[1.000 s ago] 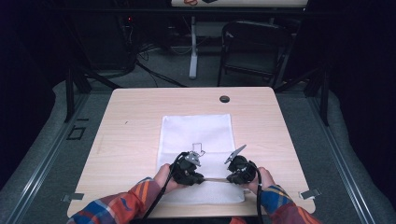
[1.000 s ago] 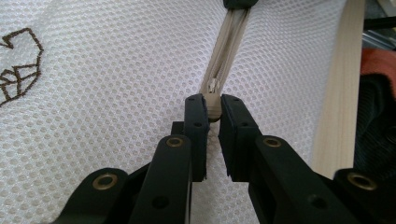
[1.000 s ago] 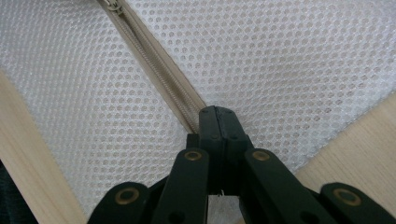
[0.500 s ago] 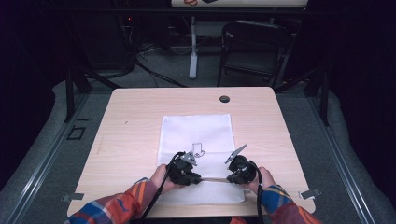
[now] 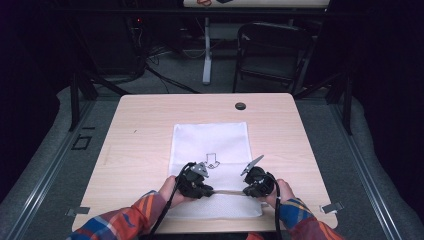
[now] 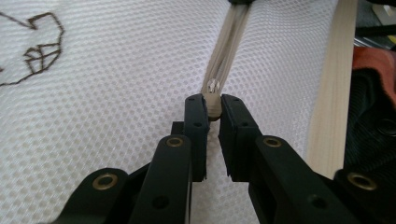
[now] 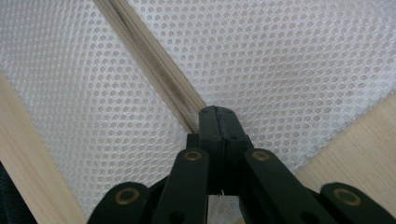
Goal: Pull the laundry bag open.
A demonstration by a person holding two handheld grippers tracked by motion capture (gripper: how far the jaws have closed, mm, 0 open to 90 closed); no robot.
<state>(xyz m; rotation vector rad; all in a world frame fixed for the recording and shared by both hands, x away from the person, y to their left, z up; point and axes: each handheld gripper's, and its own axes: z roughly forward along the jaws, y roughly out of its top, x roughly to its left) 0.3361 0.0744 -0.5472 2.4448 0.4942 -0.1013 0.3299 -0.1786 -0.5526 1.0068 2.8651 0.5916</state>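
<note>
A white mesh bag with a small arrow drawing lies flat on the wooden table. Its beige zipper runs across the near end, stretched between the two grippers. My left gripper is shut on the zipper pull, which sits pinched between the pads of the left gripper, with the zipper leading away over the mesh bag. My right gripper is shut on the other end of the zipper. In the right gripper view the right gripper has its tips pressed together over the mesh bag.
A small dark round disc is set in the table near the far edge. A chair and a stand's post are on the floor beyond the table. Bare wood lies beside the bag.
The left gripper has drifted slightly to the left along the zipper line. The right gripper has stayed put.
</note>
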